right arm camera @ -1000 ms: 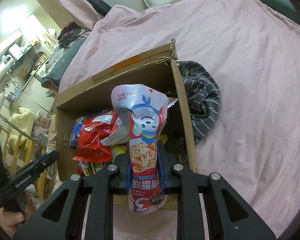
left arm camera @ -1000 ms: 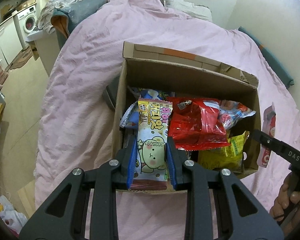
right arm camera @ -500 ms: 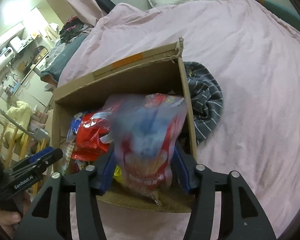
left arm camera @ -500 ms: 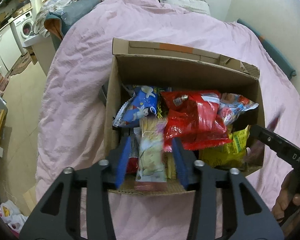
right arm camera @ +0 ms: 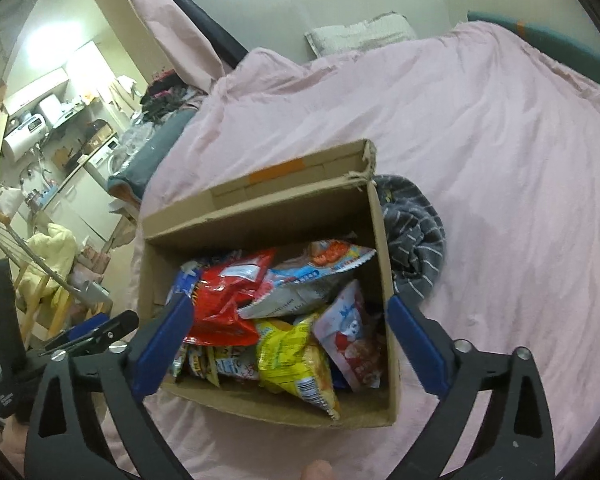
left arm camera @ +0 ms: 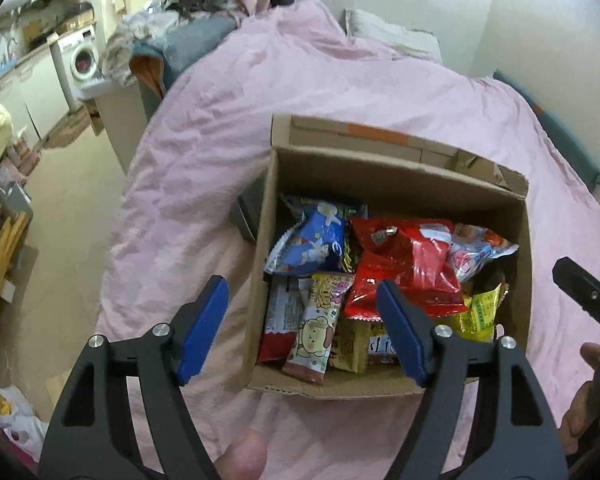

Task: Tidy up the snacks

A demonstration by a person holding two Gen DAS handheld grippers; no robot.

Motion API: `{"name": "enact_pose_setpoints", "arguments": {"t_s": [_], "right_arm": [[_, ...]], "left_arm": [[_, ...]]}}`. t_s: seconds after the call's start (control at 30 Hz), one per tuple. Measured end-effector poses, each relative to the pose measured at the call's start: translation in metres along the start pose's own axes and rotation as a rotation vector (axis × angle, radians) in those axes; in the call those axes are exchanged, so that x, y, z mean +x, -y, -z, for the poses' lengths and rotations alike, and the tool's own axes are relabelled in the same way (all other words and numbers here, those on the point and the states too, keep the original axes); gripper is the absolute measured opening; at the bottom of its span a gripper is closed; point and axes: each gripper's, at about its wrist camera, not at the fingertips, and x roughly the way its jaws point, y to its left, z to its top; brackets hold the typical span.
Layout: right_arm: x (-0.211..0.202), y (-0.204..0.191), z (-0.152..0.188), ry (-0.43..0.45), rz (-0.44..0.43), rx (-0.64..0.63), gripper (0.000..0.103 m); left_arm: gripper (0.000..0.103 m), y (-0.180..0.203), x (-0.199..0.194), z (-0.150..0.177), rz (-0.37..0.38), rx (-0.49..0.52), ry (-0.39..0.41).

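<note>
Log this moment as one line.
left gripper: just opened, empty | right gripper: just opened, empty | bear packet, red-white bag: in box

pink duvet (right arm camera: 500,128) – spread over the whole bed | pillow (right arm camera: 360,34) – at the bed's far edge, against the wall | grey striped garment (right arm camera: 416,236) crumpled on the duvet | washing machine (left arm camera: 82,58) off the bed's left side | clothes heap (left arm camera: 196,4) beyond the bed's far left corner | white plastic bag (left arm camera: 16,420) on the floor
</note>
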Motion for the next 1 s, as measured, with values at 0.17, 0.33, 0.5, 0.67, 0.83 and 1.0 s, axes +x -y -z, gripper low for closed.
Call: {"name": "enact_pose_setpoints", "arguments": {"t_s": [0.17, 0.33, 0.5, 0.67, 0.83, 1.0], "right_arm": [[-0.016, -0.020, 0.005, 0.029, 0.006, -0.049, 0.103], [-0.035, -0.042, 0.011, 0.053, 0.018, -0.091, 0.103], [-0.054, -0.054, 0.023, 0.058, 0.037, -0.101, 0.103], [-0.071, -0.059, 0.040, 0.055, 0.059, -0.099, 0.103], [-0.088, -0.060, 0.060, 0.075, 0.094, -0.106, 0.103], [-0.095, -0.059, 0.078, 0.079, 0.125, -0.108, 0.103]], "left_arm": [[0.074, -0.003, -0.024, 0.001, 0.014, 0.005, 0.060], [0.075, -0.009, -0.042, 0.007, 0.016, 0.002, 0.061], [0.087, -0.009, -0.066, 0.019, 0.022, 0.025, 0.088], [0.098, -0.004, -0.096, 0.037, 0.031, 0.092, 0.139], [0.102, -0.002, -0.115, 0.055, 0.037, 0.136, 0.159], [0.103, -0.010, -0.122, 0.073, 0.039, 0.128, 0.166]]}}
